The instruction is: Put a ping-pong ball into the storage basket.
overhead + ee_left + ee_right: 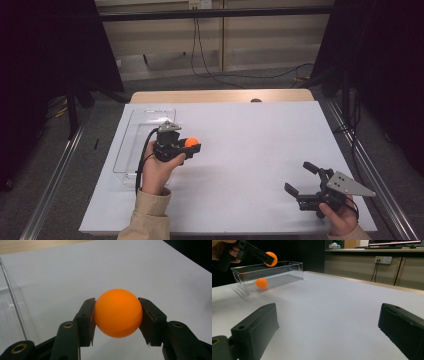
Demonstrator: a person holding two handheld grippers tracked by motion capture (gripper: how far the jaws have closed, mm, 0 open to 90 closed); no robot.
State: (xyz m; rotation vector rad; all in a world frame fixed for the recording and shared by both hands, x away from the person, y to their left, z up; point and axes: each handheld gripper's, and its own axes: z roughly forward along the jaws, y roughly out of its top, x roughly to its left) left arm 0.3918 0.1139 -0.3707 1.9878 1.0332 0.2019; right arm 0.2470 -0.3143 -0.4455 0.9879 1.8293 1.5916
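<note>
The left gripper (192, 145) squeezes the orange ball (117, 313) between its two jaws, up in the air just beside the clear box (131, 145). The right gripper (300, 180) is wide open, holding nothing.

Dim room, sharp frames, soft shadows.

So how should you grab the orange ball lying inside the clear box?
Come straight down through the clear box's open top, since its walls block the sides. Close the jaws on the ball inside across its widest middle, as the left gripper holds the other orange ball; gripped off-centre, a round ball would probably squirt out.
</note>
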